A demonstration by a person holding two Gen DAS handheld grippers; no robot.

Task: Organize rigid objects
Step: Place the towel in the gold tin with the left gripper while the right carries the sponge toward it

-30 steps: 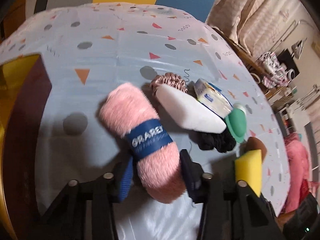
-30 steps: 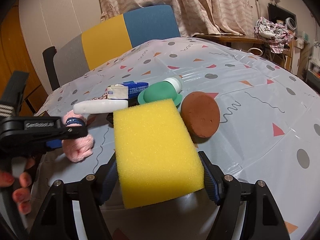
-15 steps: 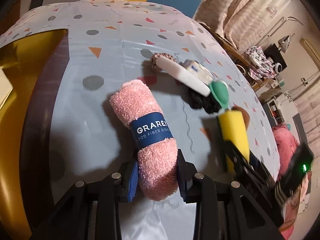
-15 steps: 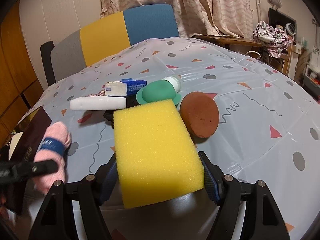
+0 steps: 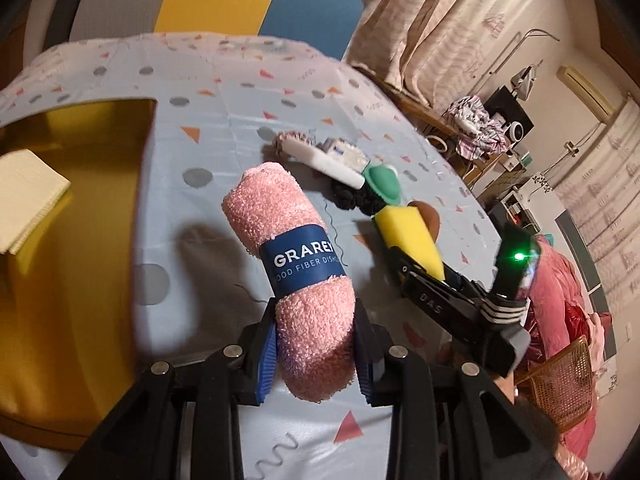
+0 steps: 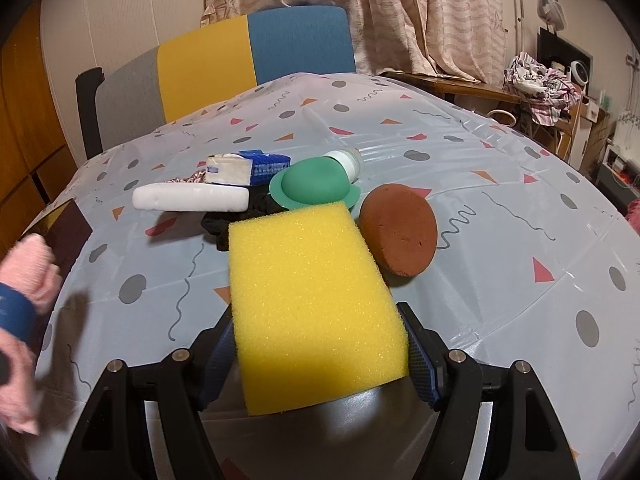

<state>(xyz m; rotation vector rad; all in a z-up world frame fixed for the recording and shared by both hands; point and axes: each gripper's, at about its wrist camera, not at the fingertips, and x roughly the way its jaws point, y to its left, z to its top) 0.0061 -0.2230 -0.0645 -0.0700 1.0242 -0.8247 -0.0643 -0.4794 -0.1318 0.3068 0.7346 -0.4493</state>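
Observation:
My left gripper (image 5: 316, 356) is shut on a rolled pink dishcloth (image 5: 288, 248) with a blue band and holds it above the table, next to a gold box (image 5: 80, 248). The cloth also shows at the left edge of the right wrist view (image 6: 24, 304). My right gripper (image 6: 320, 360) is shut on a yellow sponge (image 6: 312, 300), held above the table; the sponge also shows in the left wrist view (image 5: 408, 232). A pile on the table holds a white block (image 6: 188, 198), a blue-white packet (image 6: 240, 168), a green silicone lid (image 6: 314, 186) and a brown round sponge (image 6: 400, 230).
The gold box holds a pale yellow pad (image 5: 28, 196). A black scrunchie (image 6: 240, 220) lies under the pile. The patterned tablecloth (image 6: 500, 184) covers the table. A yellow-blue chair (image 6: 240, 60) stands behind it.
My left gripper has lifted the pink dishcloth off the table and carried it left toward the gold box. The right gripper has held the sponge nearly still.

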